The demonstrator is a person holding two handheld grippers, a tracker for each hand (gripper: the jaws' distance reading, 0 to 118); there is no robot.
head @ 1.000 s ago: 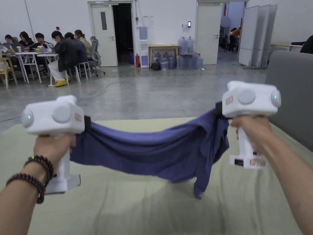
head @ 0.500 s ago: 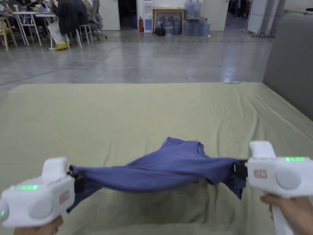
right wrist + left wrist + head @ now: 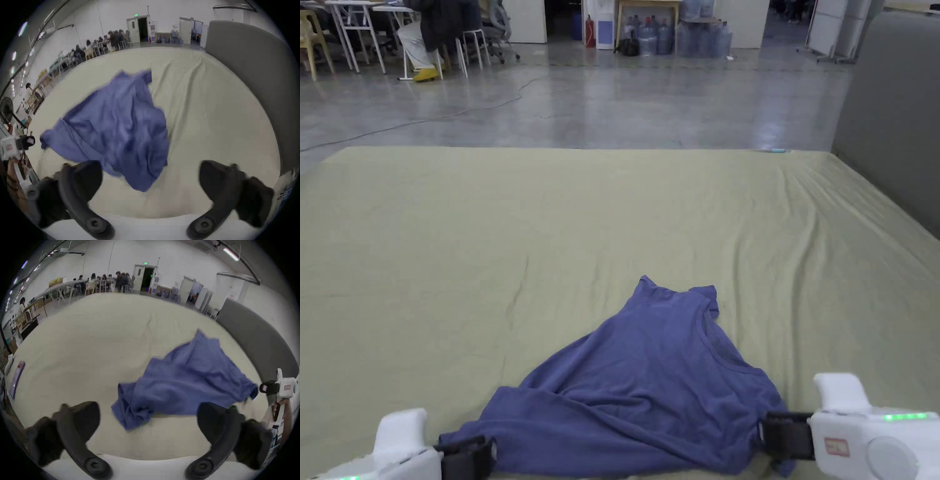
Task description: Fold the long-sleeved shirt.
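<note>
The blue shirt point(image 3: 650, 387) lies crumpled on the green sheet point(image 3: 487, 250), its neck end pointing away from me. My left gripper point(image 3: 465, 459) sits low at the shirt's near left corner. In the left gripper view its jaws point(image 3: 148, 408) stand wide apart, with the shirt point(image 3: 186, 386) lying beyond them. My right gripper point(image 3: 778, 435) is at the shirt's near right corner. Its jaws point(image 3: 151, 165) are also spread wide, and the shirt point(image 3: 116, 129) lies ahead of them on the sheet. Each gripper view shows the other gripper, the right gripper point(image 3: 266, 388) and the left gripper point(image 3: 26, 142), beside a shirt corner.
The sheet spreads wide around the shirt, with soft wrinkles on the right. A tall grey padded panel point(image 3: 894, 125) borders the right side. Beyond the far edge is a concrete floor, with people seated at tables point(image 3: 425, 25) and water bottles point(image 3: 687, 34) by the wall.
The shirt was stretched in the air between both shut grippers. It has come down onto the sheet, both jaws have opened and let go, and the head camera has tilted down.
</note>
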